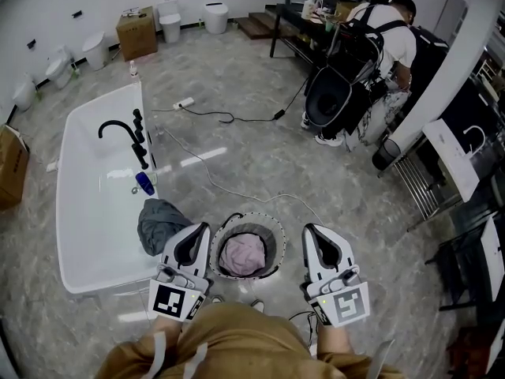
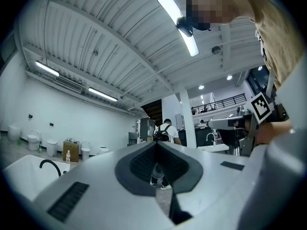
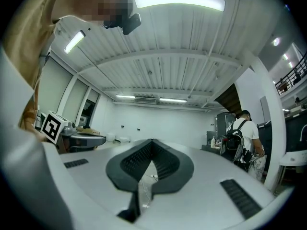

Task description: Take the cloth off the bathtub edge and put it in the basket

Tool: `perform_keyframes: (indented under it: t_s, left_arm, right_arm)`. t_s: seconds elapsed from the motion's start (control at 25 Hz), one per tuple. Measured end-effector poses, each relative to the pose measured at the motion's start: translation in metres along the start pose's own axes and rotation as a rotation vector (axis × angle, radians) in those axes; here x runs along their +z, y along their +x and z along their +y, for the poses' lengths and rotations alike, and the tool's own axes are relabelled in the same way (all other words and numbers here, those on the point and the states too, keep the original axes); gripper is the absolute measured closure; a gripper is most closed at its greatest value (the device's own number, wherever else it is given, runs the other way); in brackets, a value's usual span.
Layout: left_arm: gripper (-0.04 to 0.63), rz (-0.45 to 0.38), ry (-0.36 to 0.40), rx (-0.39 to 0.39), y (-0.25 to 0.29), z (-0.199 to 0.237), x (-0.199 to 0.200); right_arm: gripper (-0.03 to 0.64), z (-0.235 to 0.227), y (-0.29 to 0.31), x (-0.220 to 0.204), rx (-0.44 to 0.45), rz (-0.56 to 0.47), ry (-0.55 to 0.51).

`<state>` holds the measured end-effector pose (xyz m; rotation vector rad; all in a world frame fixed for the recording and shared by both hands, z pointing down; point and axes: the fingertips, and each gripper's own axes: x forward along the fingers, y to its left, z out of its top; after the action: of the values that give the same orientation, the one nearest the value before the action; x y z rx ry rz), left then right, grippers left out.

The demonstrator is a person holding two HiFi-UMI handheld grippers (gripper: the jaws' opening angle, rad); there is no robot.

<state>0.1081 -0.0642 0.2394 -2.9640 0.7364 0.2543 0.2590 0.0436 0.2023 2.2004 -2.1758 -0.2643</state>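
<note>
Jaws together on both your left gripper [image 1: 199, 231] and right gripper [image 1: 312, 232], nothing held; grey cloth [image 1: 160, 223] lies on bathtub [image 1: 87, 204] edge beside basket [image 1: 278, 237].

Grey marbled floor [image 1: 260, 156]
White bathtub [image 1: 87, 212] at left, basket [image 1: 278, 247] lower centre, cardboard box [image 1: 136, 32] upper left.

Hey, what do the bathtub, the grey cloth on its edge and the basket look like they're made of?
Bathtub: glossy white, probably acrylic or enamel, going by the bright reflections on its surface.
Grey cloth: soft matte fabric, crumpled into loose folds.
Basket: looks like mesh or woven fabric with a pale patterned rim, but it's too small to be sure.
</note>
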Motion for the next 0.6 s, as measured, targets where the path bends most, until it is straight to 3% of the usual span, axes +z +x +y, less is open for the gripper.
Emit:
perform_keyframes:
  t_s: [0.6]
  left_arm:
    - [0.589, 0.001, 0.024, 0.001, 0.020, 0.016, 0.002]
  right_arm:
    - [0.611, -0.015, 0.026, 0.006, -0.011, -0.027, -0.008]
